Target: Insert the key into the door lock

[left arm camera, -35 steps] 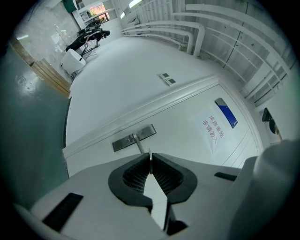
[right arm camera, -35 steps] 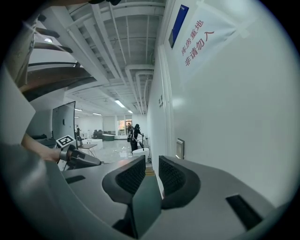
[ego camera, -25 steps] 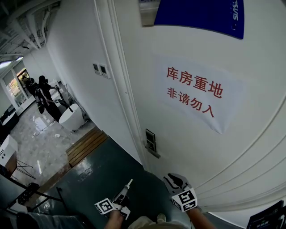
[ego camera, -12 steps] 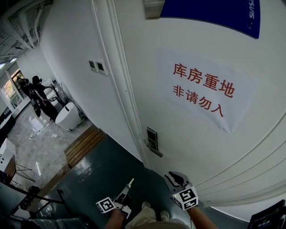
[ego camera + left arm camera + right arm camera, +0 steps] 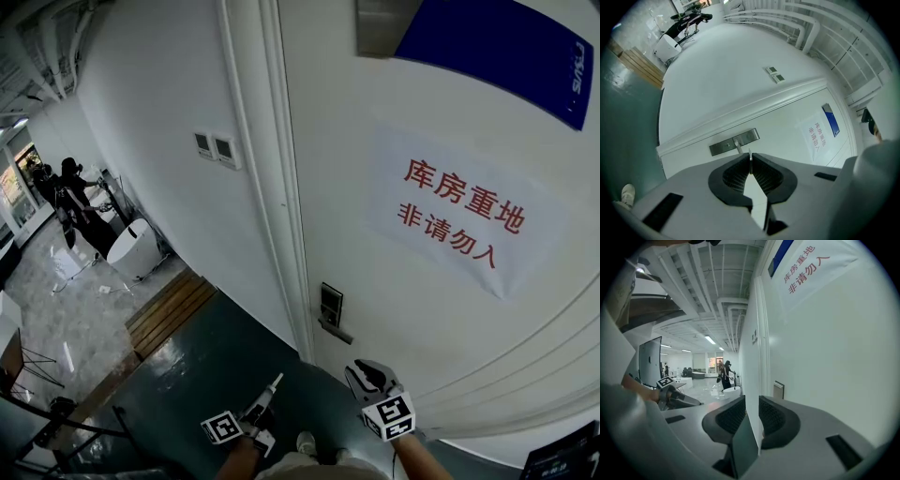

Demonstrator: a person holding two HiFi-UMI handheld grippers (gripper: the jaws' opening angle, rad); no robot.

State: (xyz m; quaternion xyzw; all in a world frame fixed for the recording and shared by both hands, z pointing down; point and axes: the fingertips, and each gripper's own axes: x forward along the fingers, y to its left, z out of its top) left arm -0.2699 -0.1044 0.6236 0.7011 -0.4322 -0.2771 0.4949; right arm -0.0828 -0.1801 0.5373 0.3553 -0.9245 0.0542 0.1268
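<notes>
Aligning key (image 5: 750,155) with lock plate (image 5: 734,142), just beyond it, apart | left gripper (image 5: 750,165) jaws clamped on key | right gripper (image 5: 751,405) jaws slightly parted, empty | advise: square blade to keyway, advance slowly.

Your head view is evenly lit. The white door (image 5: 422,309) and wall (image 5: 159,112) are bright with no hard shadows, and the dark floor (image 5: 216,375) carries a dull sheen. The wide lens bows the door frame (image 5: 281,187) and curves lines near the edges. The red print on the sign (image 5: 464,220) stays sharp.

Both gripper views sit in a round fisheye frame with black corners. The left tongs (image 5: 750,155) are close, soft and shaded against the bright door, and the key (image 5: 750,161) shows only as a thin pale sliver. Beyond the right tongs (image 5: 752,405), ceiling lights (image 5: 710,340) glare, and the left edge smears into blur.
</notes>
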